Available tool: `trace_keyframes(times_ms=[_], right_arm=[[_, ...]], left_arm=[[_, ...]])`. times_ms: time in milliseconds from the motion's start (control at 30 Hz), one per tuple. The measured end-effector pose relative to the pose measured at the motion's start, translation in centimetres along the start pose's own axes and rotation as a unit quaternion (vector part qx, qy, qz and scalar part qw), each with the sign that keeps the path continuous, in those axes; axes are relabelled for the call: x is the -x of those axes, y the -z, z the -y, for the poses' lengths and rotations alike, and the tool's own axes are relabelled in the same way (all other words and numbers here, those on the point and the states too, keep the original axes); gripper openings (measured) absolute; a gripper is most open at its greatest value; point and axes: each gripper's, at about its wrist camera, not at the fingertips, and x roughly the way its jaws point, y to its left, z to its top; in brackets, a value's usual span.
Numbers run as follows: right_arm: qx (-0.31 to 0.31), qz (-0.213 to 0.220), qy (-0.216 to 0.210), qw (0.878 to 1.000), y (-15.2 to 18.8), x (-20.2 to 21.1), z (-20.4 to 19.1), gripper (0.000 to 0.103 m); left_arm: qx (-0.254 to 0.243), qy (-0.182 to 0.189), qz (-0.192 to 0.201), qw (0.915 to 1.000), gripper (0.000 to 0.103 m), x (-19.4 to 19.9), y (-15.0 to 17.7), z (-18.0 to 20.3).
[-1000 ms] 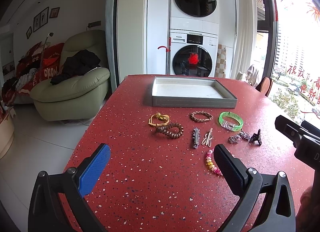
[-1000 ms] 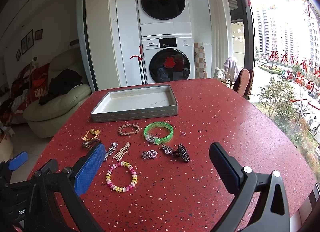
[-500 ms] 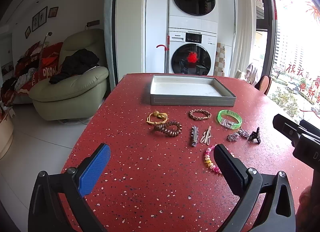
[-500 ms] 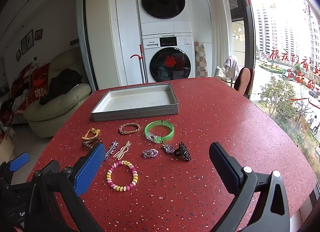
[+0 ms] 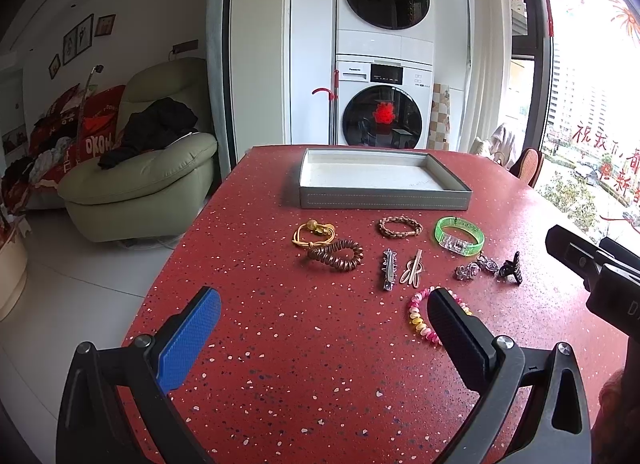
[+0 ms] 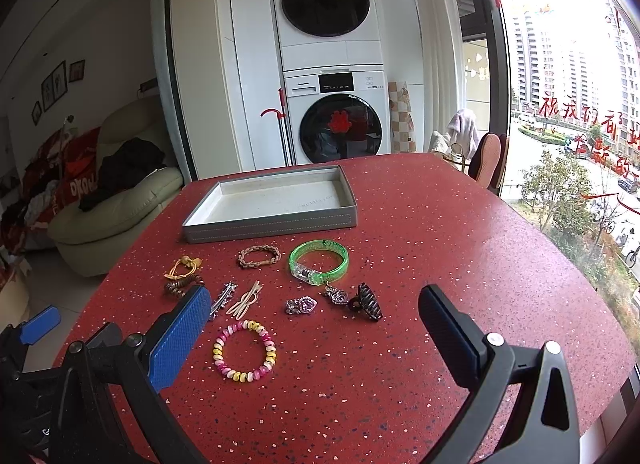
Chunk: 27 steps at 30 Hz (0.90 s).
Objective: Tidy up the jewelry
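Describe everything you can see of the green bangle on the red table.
The green bangle is a closed ring of translucent, bright green material that looks like plastic, with a clear, boxy section set into its near side. It lies flat on the red speckled table, just in front of the grey tray and apart from it, to the right of the braided brown bracelet. A small silver charm lies right at its near edge; contact cannot be told. Neither gripper holds it.
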Motion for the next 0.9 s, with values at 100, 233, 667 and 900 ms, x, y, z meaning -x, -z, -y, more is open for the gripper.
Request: trace_keyframes(times_ms=[100, 233, 667, 900], right_arm=[[-0.001, -0.001, 0.0, 1.0, 0.0, 0.0, 0.1, 0.103], [-0.001, -0.001, -0.001, 1.0, 0.0, -0.1, 0.0, 0.103], [-0.012, -0.032, -0.001, 0.999, -0.1, -1.4, 1.5, 0.103], [-0.007, -0.097, 0.008, 0.995, -0.8, -4.3, 3.5, 0.103]], left_arm=[[0.0, 0.0, 0.0, 1.0, 0.103, 0.0, 0.0, 0.0], [-0.001, 0.0, -0.001, 1.0, 0.103, -0.1, 0.1, -0.1], [-0.002, 0.011, -0.042, 0.9991, 0.103, -2.2, 0.1, 0.2], [0.004, 0.083, -0.131, 0.9879, 0.103, -6.1, -0.8, 1.6]])
